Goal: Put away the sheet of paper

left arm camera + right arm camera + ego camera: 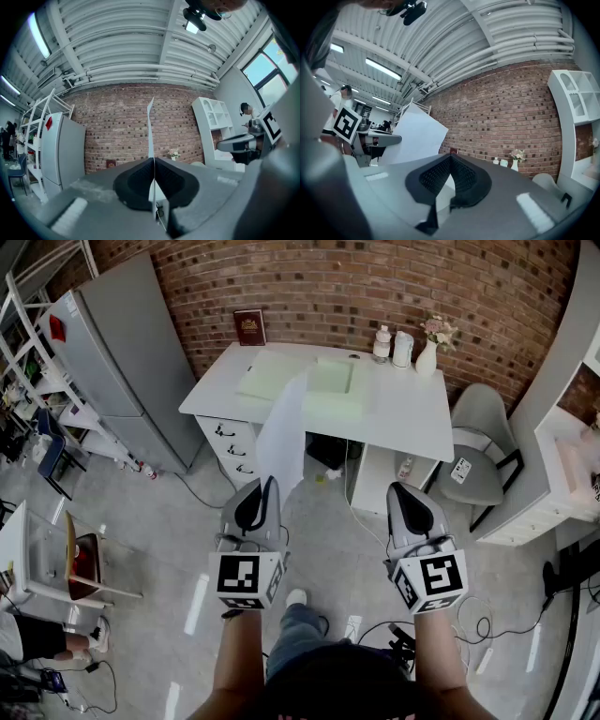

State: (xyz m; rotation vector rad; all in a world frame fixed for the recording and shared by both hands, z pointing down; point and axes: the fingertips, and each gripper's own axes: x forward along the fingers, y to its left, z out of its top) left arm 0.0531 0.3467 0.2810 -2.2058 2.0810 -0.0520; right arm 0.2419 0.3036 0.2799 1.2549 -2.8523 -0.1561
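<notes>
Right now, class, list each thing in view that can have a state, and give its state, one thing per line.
left gripper: shut on the sheet of paper
sheet of paper: held up in the air, standing on edge
right gripper: shut, nothing between its jaws
desk drawers: closed
book: standing upright
vase: upright

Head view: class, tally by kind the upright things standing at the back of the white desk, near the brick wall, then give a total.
book: 1
white containers: 2
vase of flowers: 1
Total: 4
</notes>
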